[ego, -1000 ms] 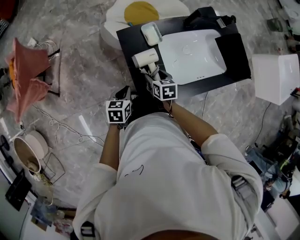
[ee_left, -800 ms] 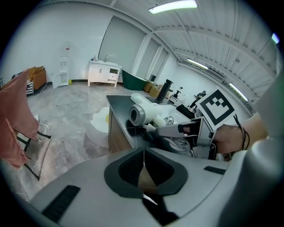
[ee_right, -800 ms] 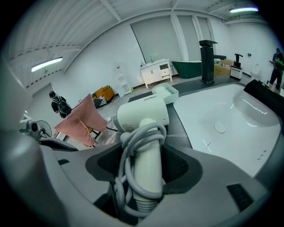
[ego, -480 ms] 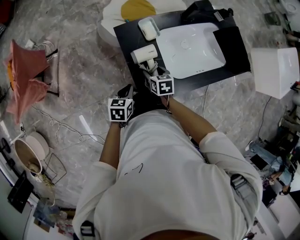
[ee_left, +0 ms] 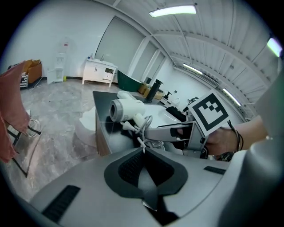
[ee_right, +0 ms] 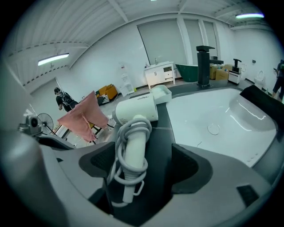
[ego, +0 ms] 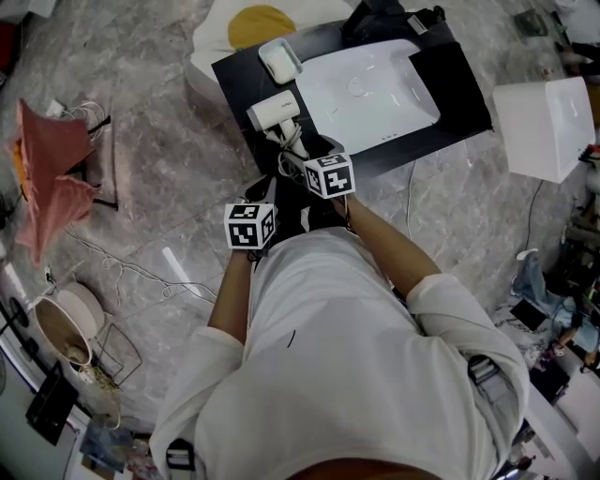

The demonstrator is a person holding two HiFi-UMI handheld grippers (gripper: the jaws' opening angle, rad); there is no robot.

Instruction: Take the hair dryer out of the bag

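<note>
The white hair dryer [ego: 274, 111] lies on the black countertop [ego: 459, 84], left of the sink, with its cord wound round the handle. My right gripper [ego: 293, 150] is at the handle end. In the right gripper view the handle [ee_right: 133, 137] lies between the jaws of the right gripper [ee_right: 144, 164]. The jaws are opening and the pads stand clear of the handle. My left gripper [ego: 266, 192] hangs lower left by the counter's edge. In its own view the left gripper [ee_left: 143, 153] is shut with nothing seen in it. A black shape [ego: 298, 202], perhaps the bag, lies between the two grippers.
A white sink basin [ego: 370, 89] fills the counter's middle, with a black faucet [ego: 384, 17] behind it and a small white tray [ego: 279, 58] by the dryer. A white and yellow cushion [ego: 253, 23], a pink cloth [ego: 47, 178], a white box [ego: 544, 122] and loose cables sit around on the floor.
My right gripper's jaws have come away from the dryer's handle and the dryer stays on the counter. My left gripper has shifted a little toward the right one.
</note>
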